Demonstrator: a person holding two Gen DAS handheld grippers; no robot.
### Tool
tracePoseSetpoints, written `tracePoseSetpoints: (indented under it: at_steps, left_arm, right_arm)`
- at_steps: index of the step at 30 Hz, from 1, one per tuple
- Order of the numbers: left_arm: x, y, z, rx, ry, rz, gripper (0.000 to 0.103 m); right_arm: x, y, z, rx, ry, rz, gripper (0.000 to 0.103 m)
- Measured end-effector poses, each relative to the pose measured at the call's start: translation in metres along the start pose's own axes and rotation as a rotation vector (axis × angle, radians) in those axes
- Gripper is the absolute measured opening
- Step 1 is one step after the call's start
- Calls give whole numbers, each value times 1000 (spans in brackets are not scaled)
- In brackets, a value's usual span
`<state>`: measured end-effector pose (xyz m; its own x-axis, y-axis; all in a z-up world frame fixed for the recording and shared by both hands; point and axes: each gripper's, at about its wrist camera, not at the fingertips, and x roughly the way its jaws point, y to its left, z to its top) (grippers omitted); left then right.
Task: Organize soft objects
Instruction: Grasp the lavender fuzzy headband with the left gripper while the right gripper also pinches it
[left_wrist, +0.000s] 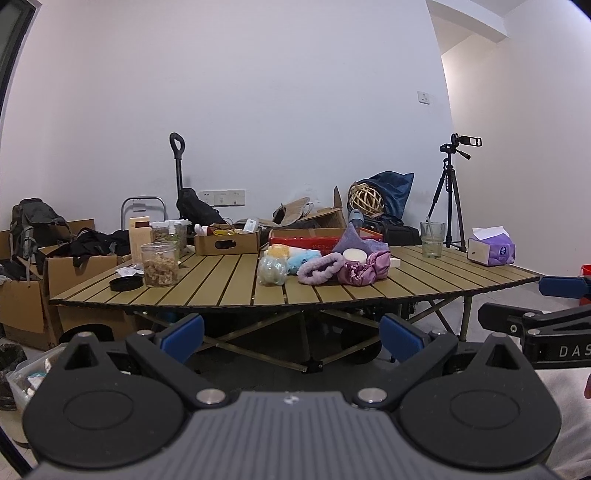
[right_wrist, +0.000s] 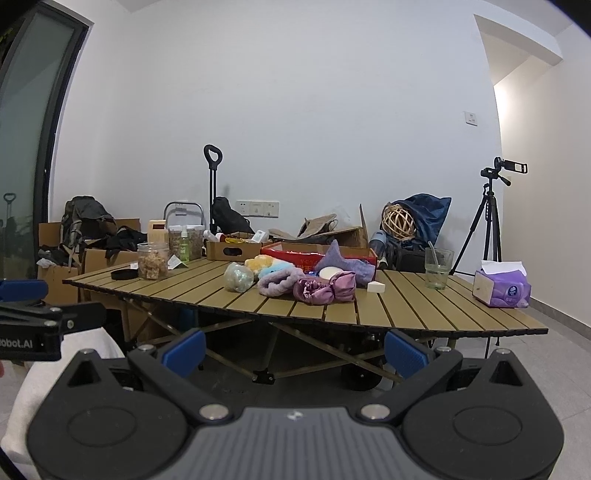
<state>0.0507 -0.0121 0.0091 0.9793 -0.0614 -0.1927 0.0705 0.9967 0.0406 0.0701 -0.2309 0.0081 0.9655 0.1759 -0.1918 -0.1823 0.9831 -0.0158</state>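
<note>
Soft objects (left_wrist: 325, 260) – one pile, two open grippers

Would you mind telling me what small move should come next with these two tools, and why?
Probably bring the right tool forward and up toward the purple headband at the near edge of the soft pile. Both tools, the left tool included, hang open and empty below and short of the table, so nothing is within reach, and the headband looks like the nearest, least covered piece.
</note>
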Motion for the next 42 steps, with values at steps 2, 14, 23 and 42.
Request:
tracePoseSetpoints:
  at_steps: [2, 14, 23, 42]
  left_arm:
    - [10, 0, 4, 2, 1, 1, 103]
    - [102, 3, 32, 13, 13, 0, 103]
    - [221, 6, 46, 6, 97, -25, 99]
    - [465, 46, 78, -280, 419, -306, 57]
  right_arm:
    - [10, -3, 2, 7, -1, 1, 103]
    - [96, -31, 25, 41, -63, -22, 103]
    - [200, -58, 32, 124, 28, 64, 99]
    - [398, -57, 68, 249, 190, 271, 44]
